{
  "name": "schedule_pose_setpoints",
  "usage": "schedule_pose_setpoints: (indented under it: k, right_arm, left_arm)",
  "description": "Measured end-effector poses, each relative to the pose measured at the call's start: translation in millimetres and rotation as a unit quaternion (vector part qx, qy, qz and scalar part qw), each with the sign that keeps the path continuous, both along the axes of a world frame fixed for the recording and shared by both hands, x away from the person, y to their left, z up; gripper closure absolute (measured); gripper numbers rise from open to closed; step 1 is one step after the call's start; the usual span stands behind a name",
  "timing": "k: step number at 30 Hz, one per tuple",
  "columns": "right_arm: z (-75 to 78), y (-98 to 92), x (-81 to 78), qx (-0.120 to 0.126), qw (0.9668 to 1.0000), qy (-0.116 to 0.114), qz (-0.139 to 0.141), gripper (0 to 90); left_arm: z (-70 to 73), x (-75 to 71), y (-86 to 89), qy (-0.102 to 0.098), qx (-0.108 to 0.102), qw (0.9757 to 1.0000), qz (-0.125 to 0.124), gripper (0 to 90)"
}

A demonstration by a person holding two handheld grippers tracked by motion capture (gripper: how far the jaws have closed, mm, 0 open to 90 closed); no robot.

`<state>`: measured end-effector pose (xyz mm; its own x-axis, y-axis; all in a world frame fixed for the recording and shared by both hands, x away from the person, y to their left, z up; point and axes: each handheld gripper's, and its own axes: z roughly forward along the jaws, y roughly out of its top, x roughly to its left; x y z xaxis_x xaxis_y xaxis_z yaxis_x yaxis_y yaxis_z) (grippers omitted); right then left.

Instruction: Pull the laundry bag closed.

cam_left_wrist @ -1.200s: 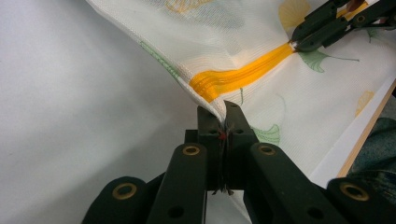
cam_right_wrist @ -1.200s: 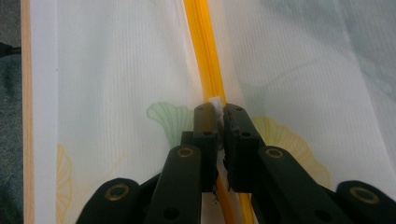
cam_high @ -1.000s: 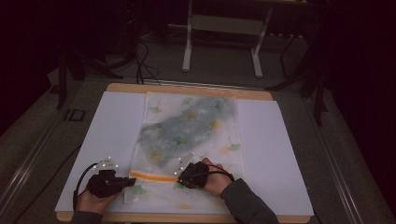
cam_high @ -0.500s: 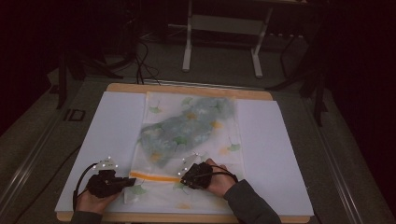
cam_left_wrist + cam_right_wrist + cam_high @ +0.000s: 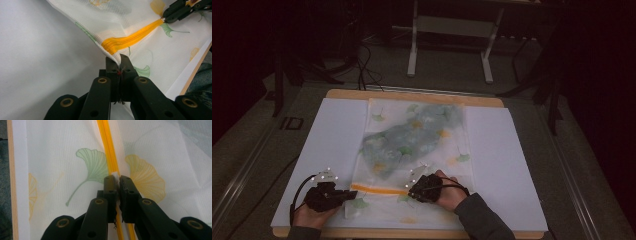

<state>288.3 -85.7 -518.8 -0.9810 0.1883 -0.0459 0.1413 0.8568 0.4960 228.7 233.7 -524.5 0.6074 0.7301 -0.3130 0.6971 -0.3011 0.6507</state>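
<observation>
A white mesh bag (image 5: 447,150) printed with green and yellow leaves lies flat on the table, a blue-grey cloth showing through it. An orange zipper (image 5: 379,189) crosses its near end. My left gripper (image 5: 346,195) is shut on the bag's fabric at the zipper's left end (image 5: 112,47); the jaws (image 5: 117,61) pinch the mesh, which rises in a fold. My right gripper (image 5: 411,192) is shut on the white zipper pull (image 5: 115,174) on the orange zipper (image 5: 106,142). In the left gripper view the right gripper (image 5: 175,13) shows at the zipper's far end.
A white sheet (image 5: 332,145) covers the wooden table (image 5: 412,95) under the bag. The table's near edge (image 5: 11,170) runs close behind both hands. A metal stand (image 5: 452,30) and cables lie on the dark floor beyond the table.
</observation>
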Motion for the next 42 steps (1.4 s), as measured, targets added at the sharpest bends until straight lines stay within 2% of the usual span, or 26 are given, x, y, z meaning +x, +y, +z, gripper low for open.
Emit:
schedule_pose_setpoints:
  k: [24, 42]
  right_arm:
    - [1.8, -15.2, 1.0, -0.011, 0.9999, 0.002, -0.009, 84.7]
    - [1.6, -29.1, -0.9, -0.009, 0.9998, 0.001, -0.020, 84.7]
  left_arm:
    - [-0.5, 0.2, 1.4, 0.000, 0.001, 1.0000, 0.002, 88.4]
    - [-0.9, 0.2, 2.1, 0.001, 0.001, 1.0000, 0.002, 88.4]
